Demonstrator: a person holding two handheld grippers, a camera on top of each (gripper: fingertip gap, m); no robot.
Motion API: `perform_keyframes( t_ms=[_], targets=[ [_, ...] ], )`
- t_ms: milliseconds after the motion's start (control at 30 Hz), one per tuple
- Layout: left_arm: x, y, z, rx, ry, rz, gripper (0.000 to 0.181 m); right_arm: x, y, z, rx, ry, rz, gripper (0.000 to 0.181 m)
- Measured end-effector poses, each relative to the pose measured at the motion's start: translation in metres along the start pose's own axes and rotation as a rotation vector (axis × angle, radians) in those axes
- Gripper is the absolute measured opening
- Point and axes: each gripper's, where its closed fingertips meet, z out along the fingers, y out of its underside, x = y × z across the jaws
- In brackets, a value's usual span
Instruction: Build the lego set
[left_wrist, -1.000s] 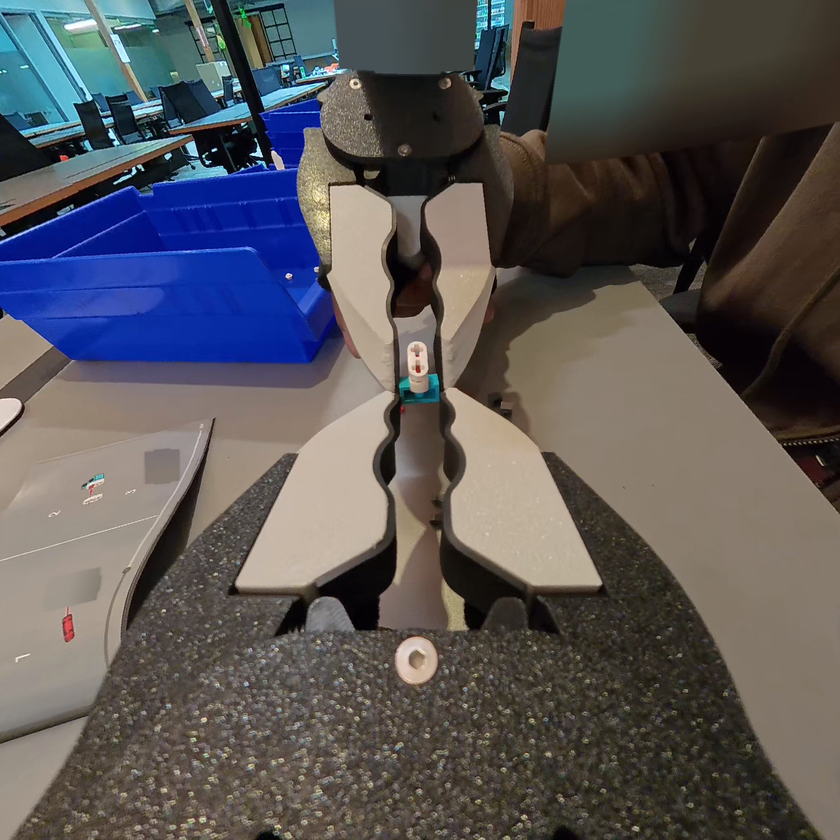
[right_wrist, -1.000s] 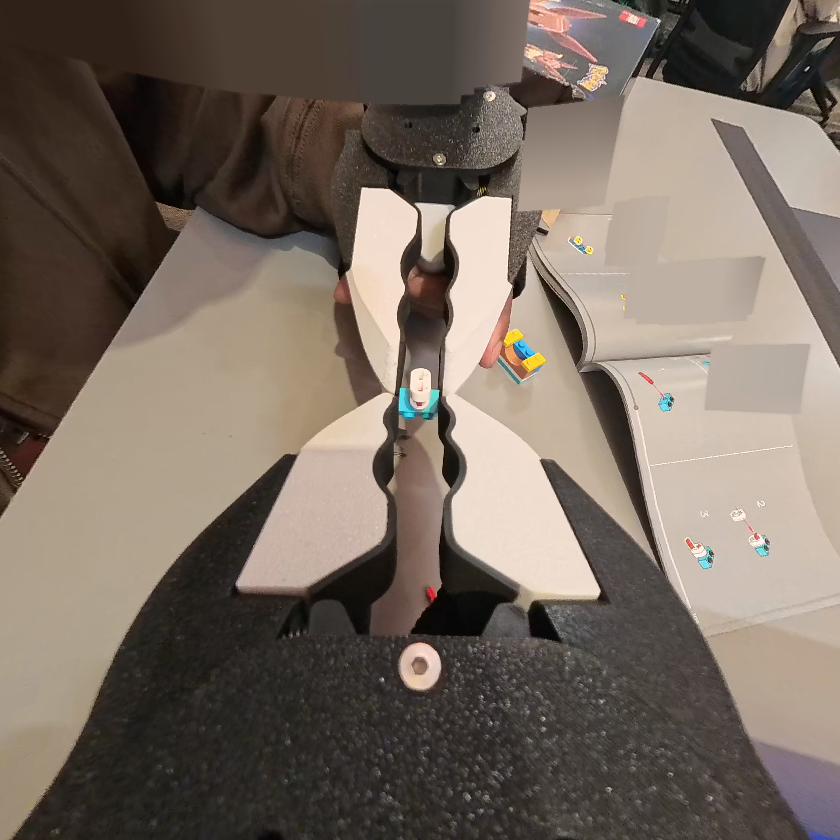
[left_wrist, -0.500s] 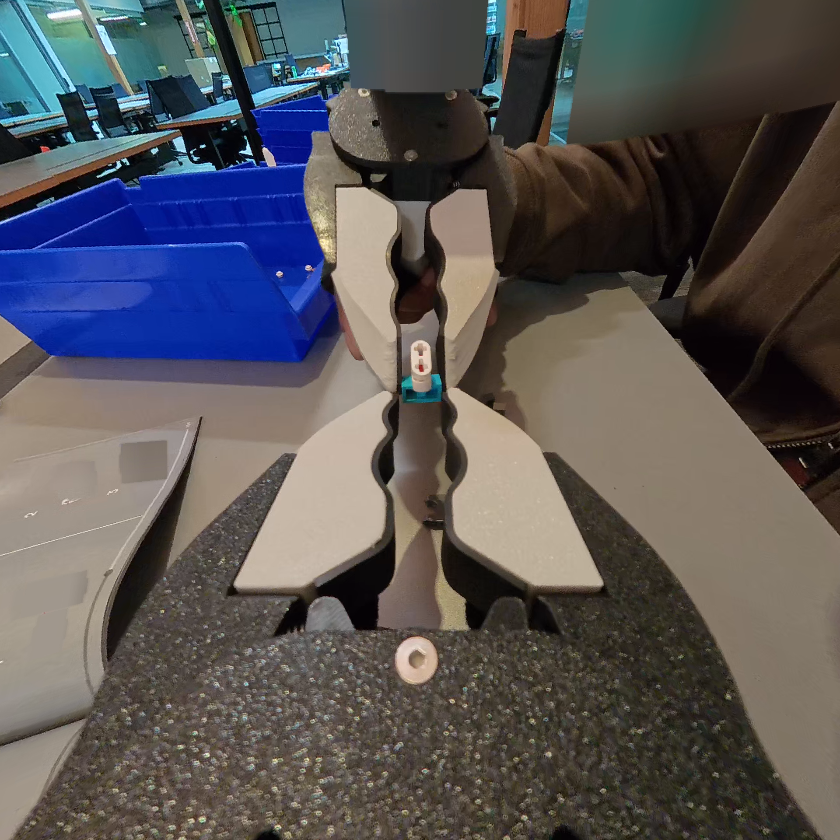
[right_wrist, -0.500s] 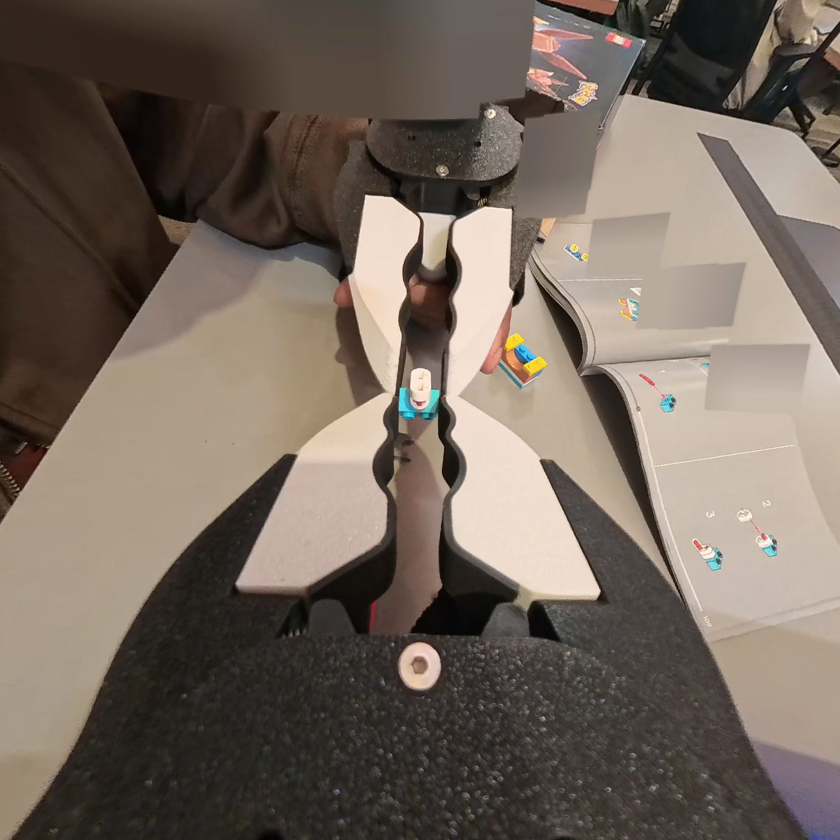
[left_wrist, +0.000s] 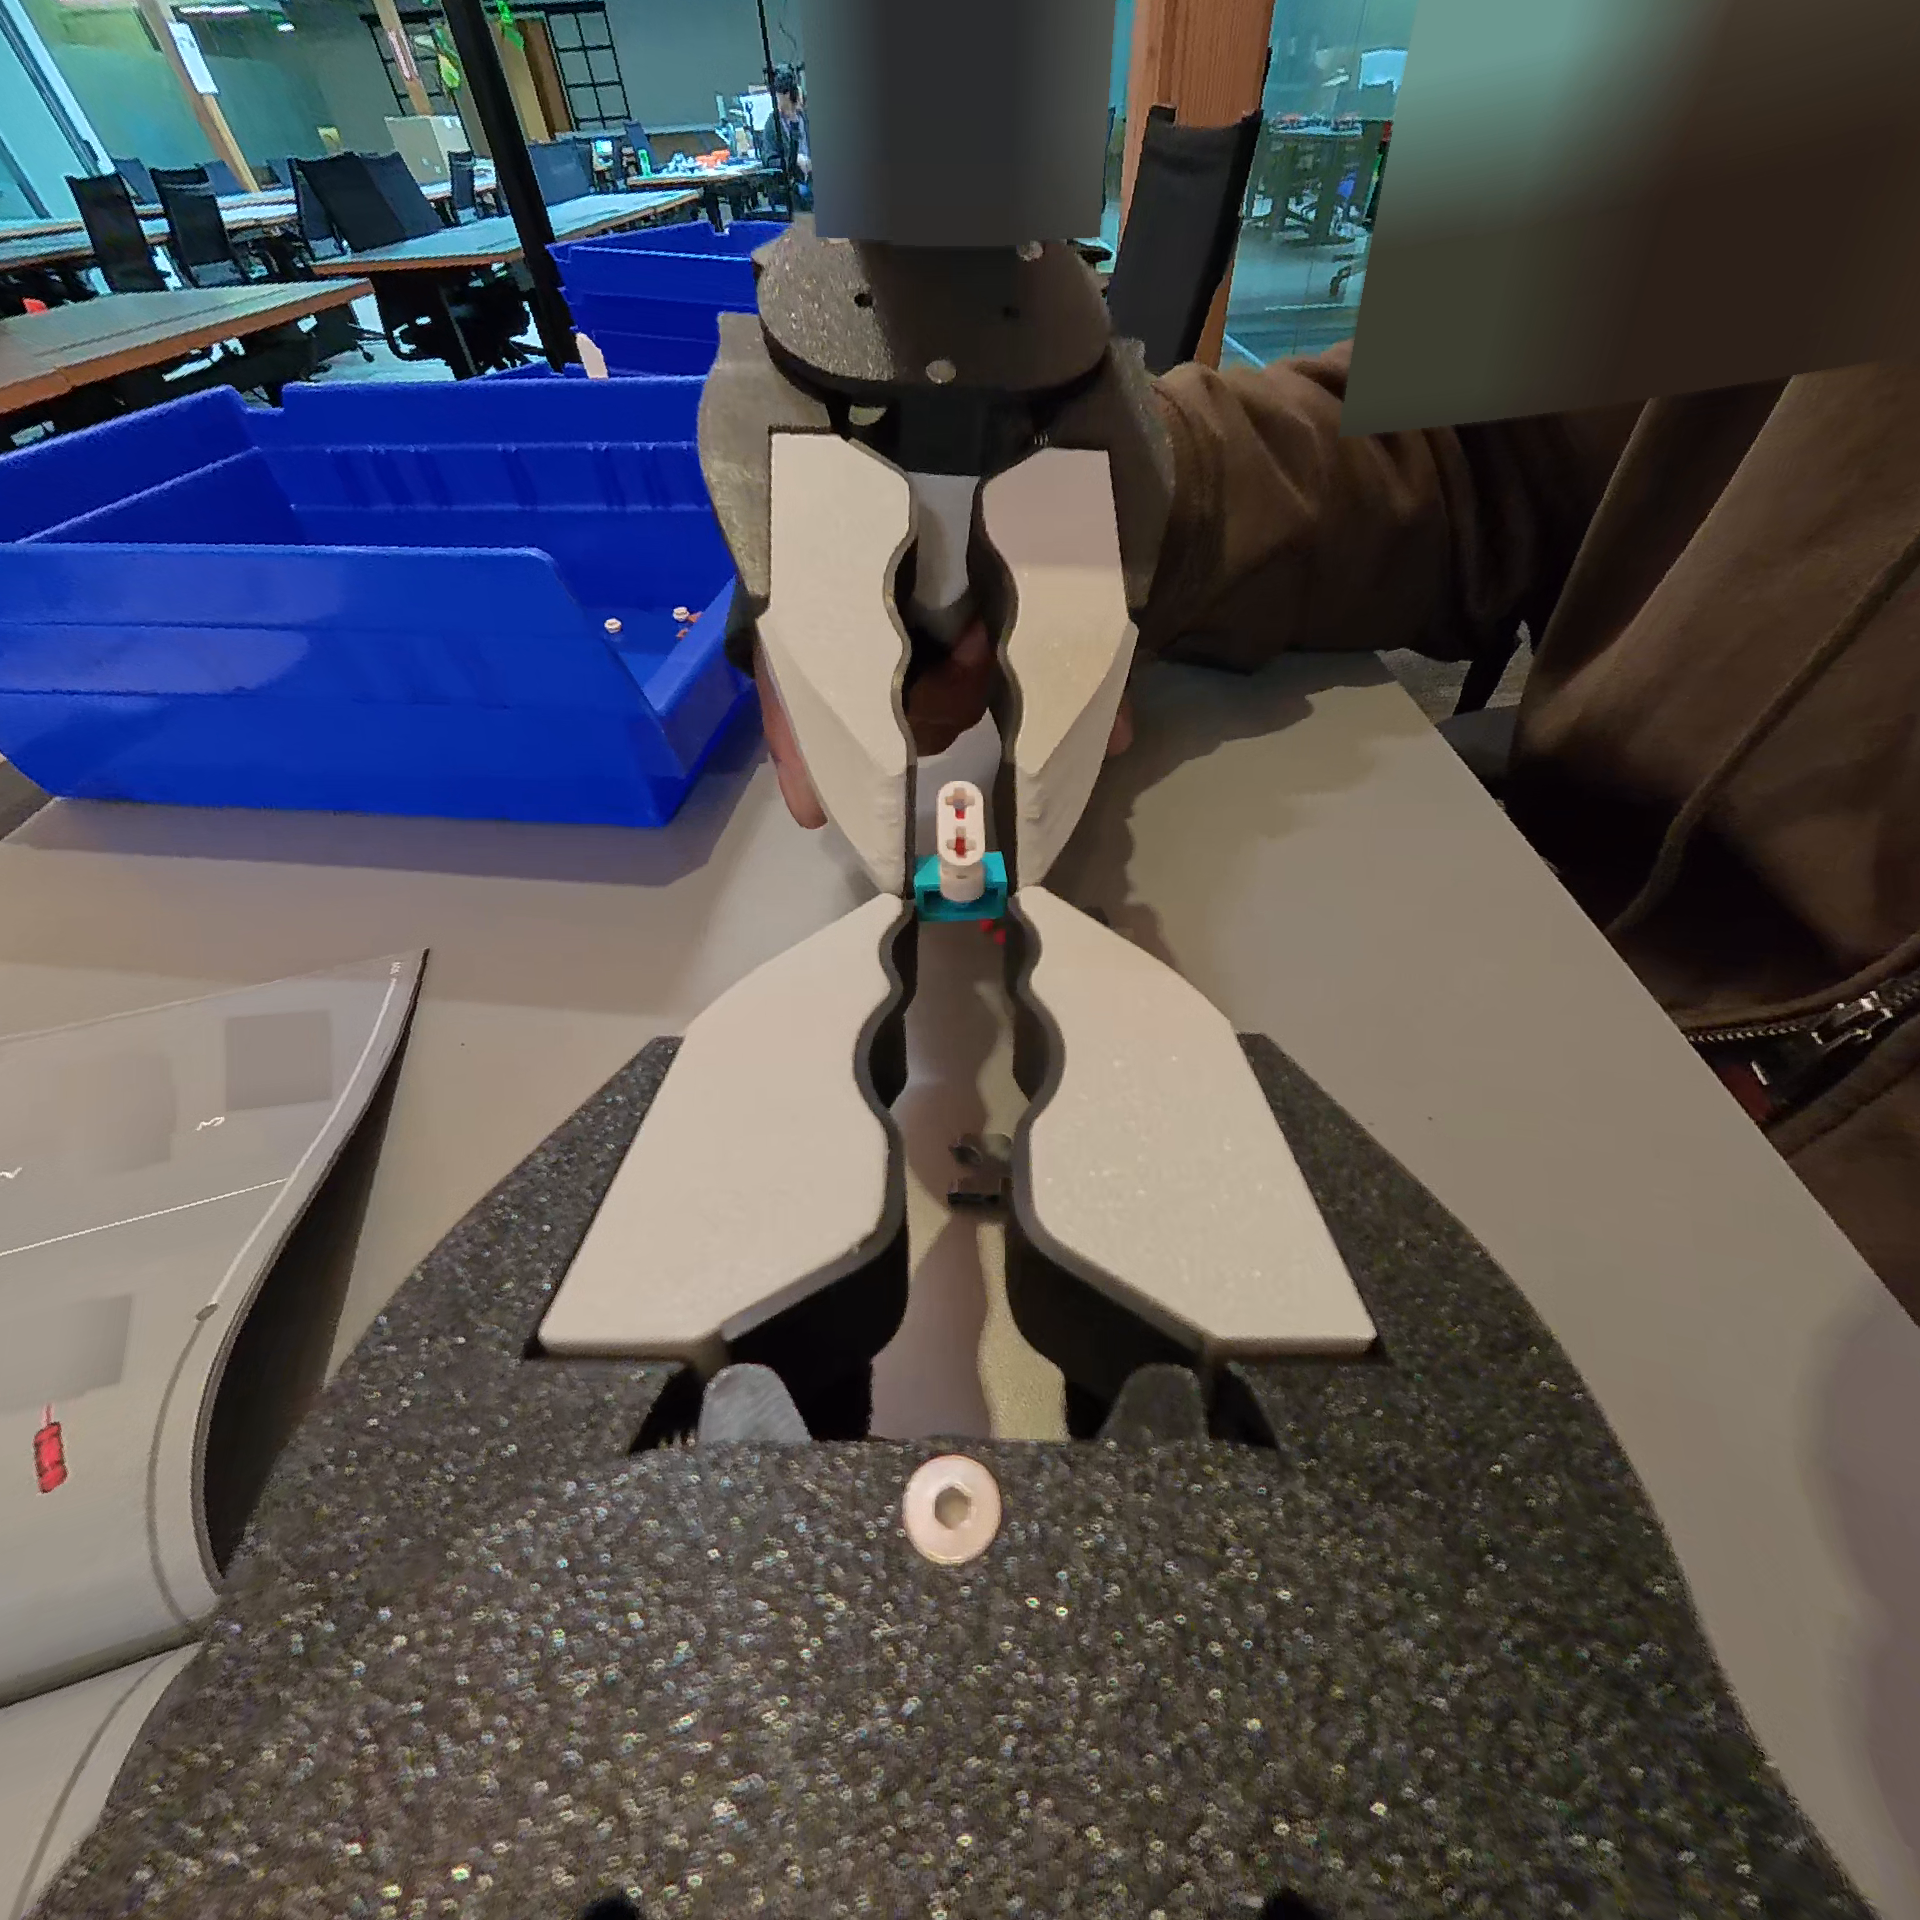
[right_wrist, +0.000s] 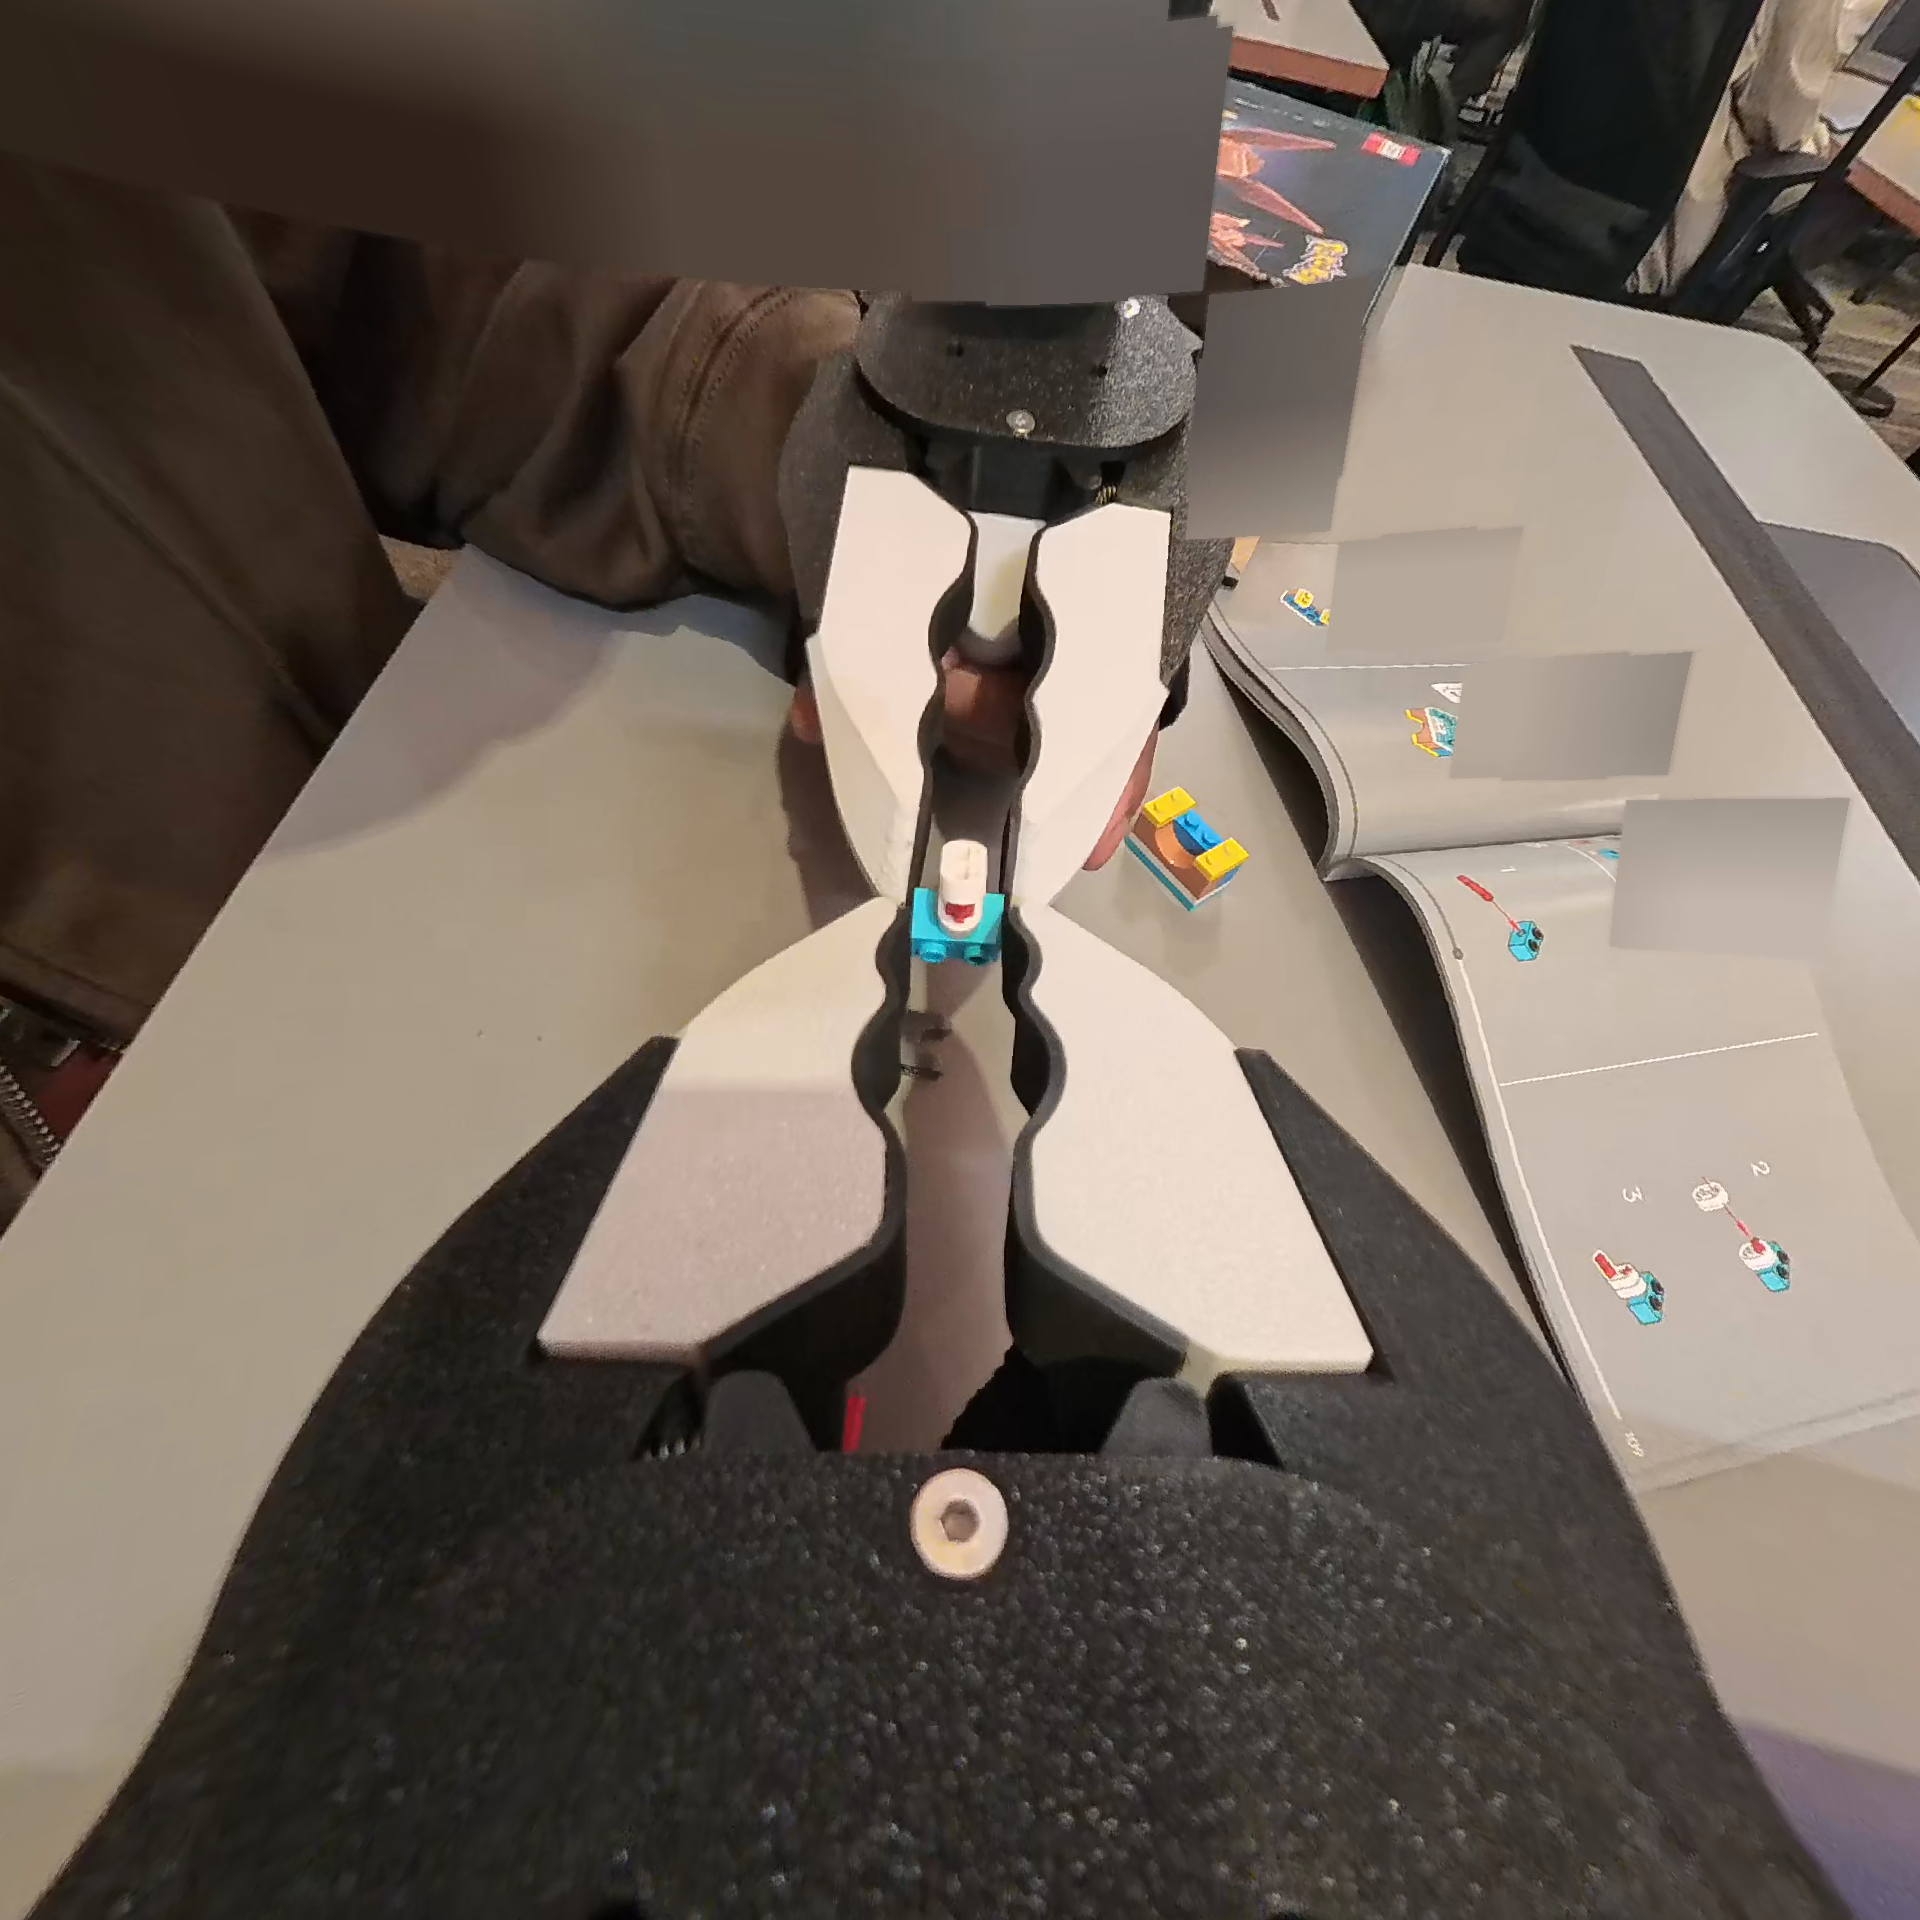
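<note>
A small teal brick (left_wrist: 961, 902) with a white piece (left_wrist: 960, 831) standing on it, red showing through the white piece's holes, is held above the grey table (left_wrist: 1351, 987). My left gripper (left_wrist: 961, 920) and my right gripper (left_wrist: 958, 878) meet tip to tip, and both pairs of tips are closed on the teal brick's sides. In the right wrist view the teal brick (right_wrist: 957, 925) sits between my right gripper's (right_wrist: 956, 925) tips, with the white piece (right_wrist: 961, 878) upright in front of the left gripper (right_wrist: 961, 891). A hand shows behind each far gripper.
A blue bin (left_wrist: 343, 644) with a few small parts stands at the left. An open instruction booklet (right_wrist: 1662, 1039) lies at the right, with a small yellow, blue and brown build (right_wrist: 1190, 847) beside it. Tiny black parts (right_wrist: 925, 1049) lie under the grippers. The set's box (right_wrist: 1320, 197) is at the back. The grippers are tip to tip, or close to it.
Both grippers stay tip to tip on the teal and white assembly. The pair has shifted slightly, so the background and booklet slide in both views. The grip looks unchanged.
</note>
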Motion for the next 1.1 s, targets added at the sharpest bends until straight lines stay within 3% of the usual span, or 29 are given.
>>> perform_keyframes(
  t_ms=[600, 867, 1100],
  targets=[
    [-0.004, -0.008, -0.004, 0.060, -0.002, -0.038, 0.016, 0.007, -0.006, -0.010, 0.069, 0.077, -0.065, 0.022],
    [-0.009, -0.009, -0.008, 0.062, -0.016, -0.079, 0.016, 0.009, -0.007, -0.019, 0.051, 0.268, -0.499, 0.039],
    [-0.010, -0.009, -0.009, 0.068, -0.012, -0.101, 0.016, 0.014, -0.019, -0.019, 0.078, 0.363, -0.694, 0.051]
  ],
)
